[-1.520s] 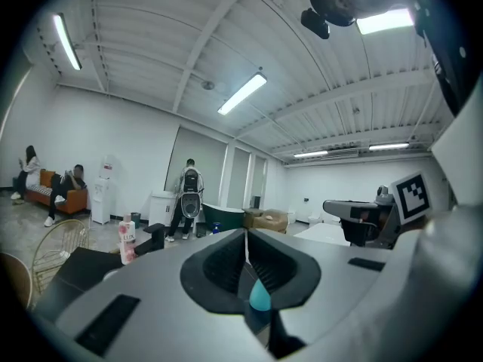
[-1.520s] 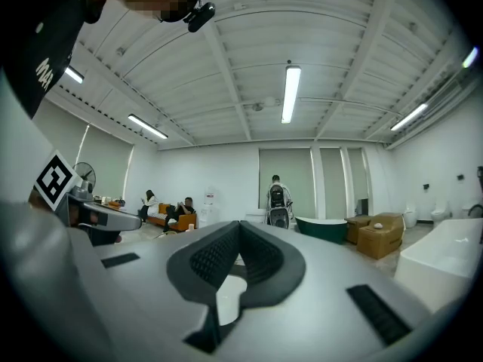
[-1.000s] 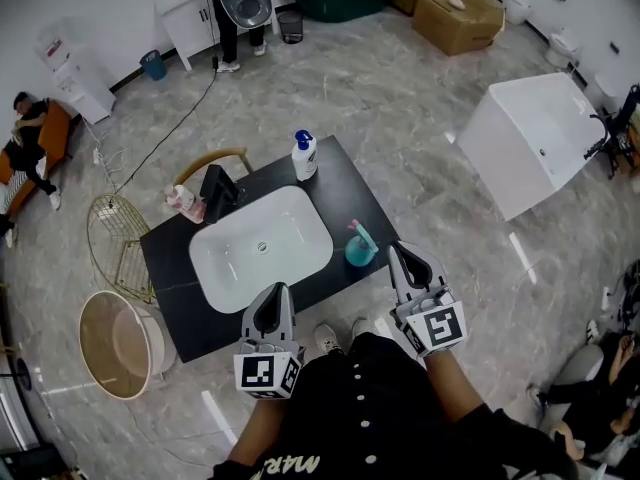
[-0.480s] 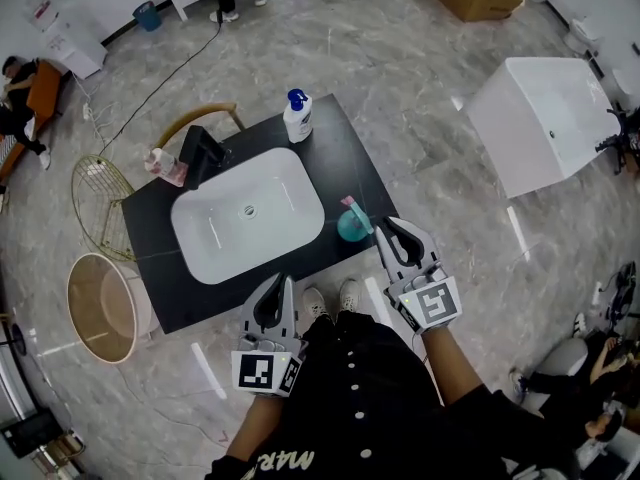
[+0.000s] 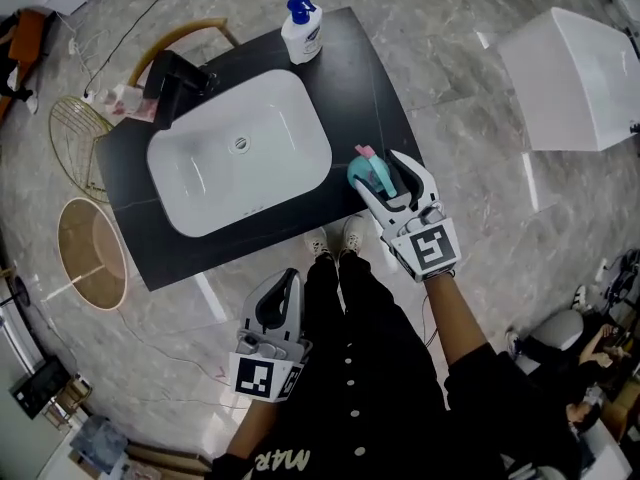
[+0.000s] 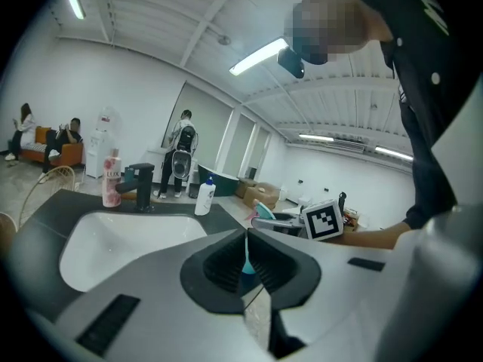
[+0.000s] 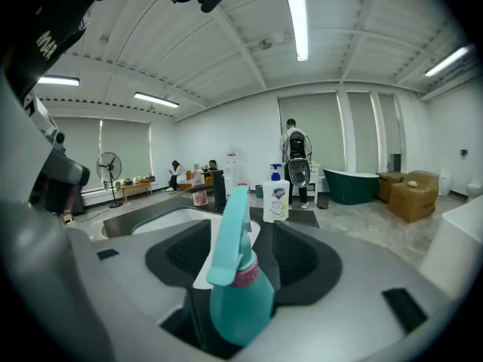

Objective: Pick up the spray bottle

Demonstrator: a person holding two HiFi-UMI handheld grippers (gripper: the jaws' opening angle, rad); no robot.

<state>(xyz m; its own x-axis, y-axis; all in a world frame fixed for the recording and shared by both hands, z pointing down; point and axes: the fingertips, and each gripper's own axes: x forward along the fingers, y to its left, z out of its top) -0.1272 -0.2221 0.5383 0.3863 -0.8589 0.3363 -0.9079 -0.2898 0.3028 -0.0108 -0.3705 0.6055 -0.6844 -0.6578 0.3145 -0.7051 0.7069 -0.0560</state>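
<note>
The teal spray bottle (image 5: 366, 175) with a pink collar stands upright at the near right edge of the black counter (image 5: 370, 88). My right gripper (image 5: 380, 171) reaches level around it. Its jaws are opening, and the bottle (image 7: 238, 292) stands between them with a gap on each side, so the pads do not press on it. My left gripper (image 5: 283, 286) hangs lower, in front of the counter's near edge, and is shut on nothing. In the left gripper view its jaws (image 6: 247, 236) meet in a thin slit, with the right gripper's marker cube (image 6: 323, 221) beyond.
A white basin (image 5: 300, 118) is sunk into the counter, with a black faucet (image 5: 175, 73) and a pink bottle (image 5: 125, 103) at its far left. A white pump bottle (image 5: 301, 30) stands at the back. A wire basket (image 5: 75, 133), a round tub (image 5: 90, 253) and a white cabinet (image 5: 585, 63) stand around.
Both grippers have dropped lower. The right gripper has moved forward to the spray bottle and spread its jaws around it. The left gripper stays shut in front of the counter.
</note>
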